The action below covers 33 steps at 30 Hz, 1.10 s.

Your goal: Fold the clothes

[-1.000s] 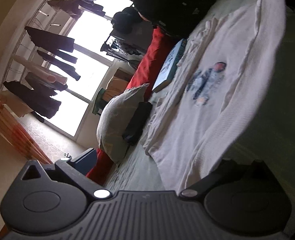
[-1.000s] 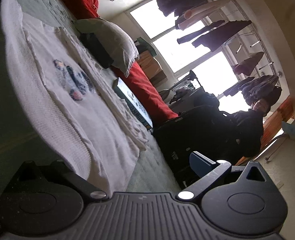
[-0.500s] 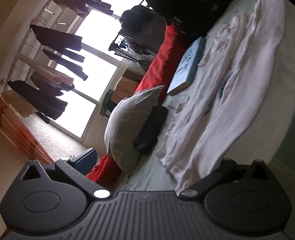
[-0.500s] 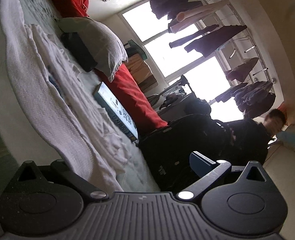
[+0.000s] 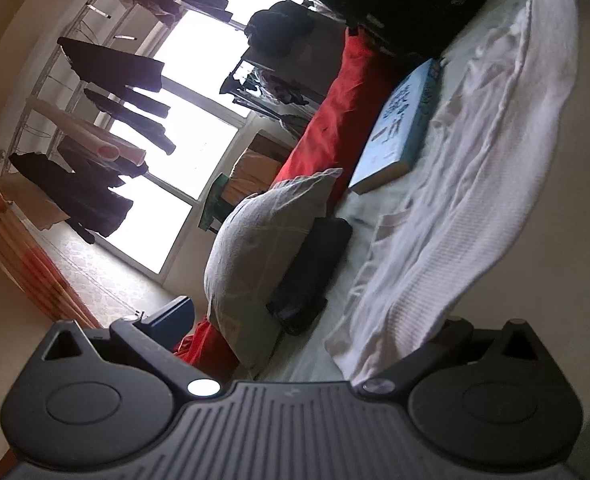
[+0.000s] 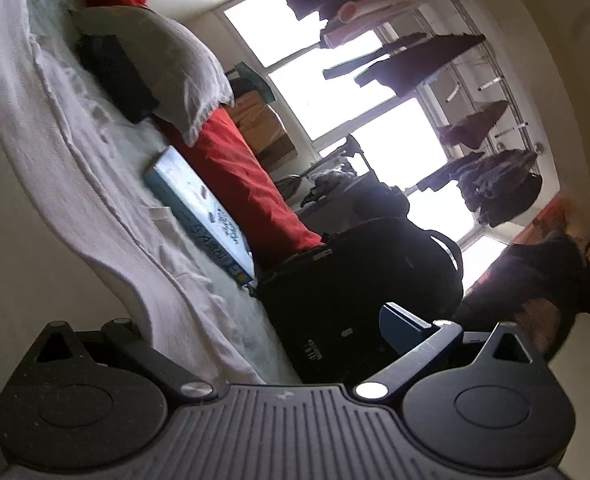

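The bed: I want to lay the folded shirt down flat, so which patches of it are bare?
One bare strip of bed lies between the white shirt, the blue book and the dark pouch. Another lies nearer the camera, between shirt hem and pillow. The window side is crowded: pillow, pouch, book, red blanket and black bag.

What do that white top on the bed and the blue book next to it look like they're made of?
White top: looks like soft waffle-knit cotton, matte; a fine grid texture shows and it drapes in folds. Blue book: apparently a paperback, smooth card cover with printed lettering and pale paper page edges.
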Each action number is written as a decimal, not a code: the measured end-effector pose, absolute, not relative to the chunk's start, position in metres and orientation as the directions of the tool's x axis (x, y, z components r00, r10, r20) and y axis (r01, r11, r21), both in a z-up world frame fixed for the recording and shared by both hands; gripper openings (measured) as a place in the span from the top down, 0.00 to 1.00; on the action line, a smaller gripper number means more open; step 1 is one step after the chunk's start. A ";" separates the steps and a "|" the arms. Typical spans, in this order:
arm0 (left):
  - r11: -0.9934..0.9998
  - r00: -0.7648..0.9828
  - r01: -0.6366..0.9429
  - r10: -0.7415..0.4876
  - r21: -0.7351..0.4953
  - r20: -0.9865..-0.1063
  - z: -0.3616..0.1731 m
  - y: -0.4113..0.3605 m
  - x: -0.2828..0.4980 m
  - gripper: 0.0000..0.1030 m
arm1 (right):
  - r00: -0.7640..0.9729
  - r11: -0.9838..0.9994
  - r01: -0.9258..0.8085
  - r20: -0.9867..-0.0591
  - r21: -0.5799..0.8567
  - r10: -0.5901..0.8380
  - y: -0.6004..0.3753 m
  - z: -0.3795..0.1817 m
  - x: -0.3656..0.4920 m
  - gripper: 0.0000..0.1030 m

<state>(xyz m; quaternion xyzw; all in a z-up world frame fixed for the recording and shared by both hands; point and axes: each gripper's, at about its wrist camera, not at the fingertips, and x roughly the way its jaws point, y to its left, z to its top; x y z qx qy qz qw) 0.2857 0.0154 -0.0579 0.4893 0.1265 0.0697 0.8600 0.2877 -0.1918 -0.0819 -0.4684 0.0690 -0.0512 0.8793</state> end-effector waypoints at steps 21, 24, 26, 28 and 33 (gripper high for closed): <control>0.590 0.908 0.092 0.280 0.802 -0.310 -0.080 0.040 0.413 0.00 | 0.962 0.588 -0.100 -0.228 -0.803 -0.148 -0.191 -0.098 0.416 0.00; 0.636 0.891 0.109 0.279 0.764 -0.359 -0.077 0.047 0.416 0.00 | 0.940 0.623 -0.171 -0.315 -0.763 -0.128 -0.197 -0.096 0.424 0.00; 0.632 0.895 0.113 0.270 0.767 -0.354 -0.073 0.048 0.406 0.01 | 0.933 0.629 -0.200 -0.343 -0.751 -0.112 -0.202 -0.092 0.418 0.00; 0.601 0.902 0.137 0.252 0.787 -0.350 -0.071 0.048 0.390 0.01 | 0.926 0.624 -0.227 -0.364 -0.748 -0.100 -0.207 -0.089 0.408 0.00; 0.617 0.901 0.214 0.175 0.757 -0.398 -0.060 0.049 0.372 0.01 | 0.894 0.657 -0.325 -0.448 -0.681 -0.023 -0.218 -0.079 0.391 0.00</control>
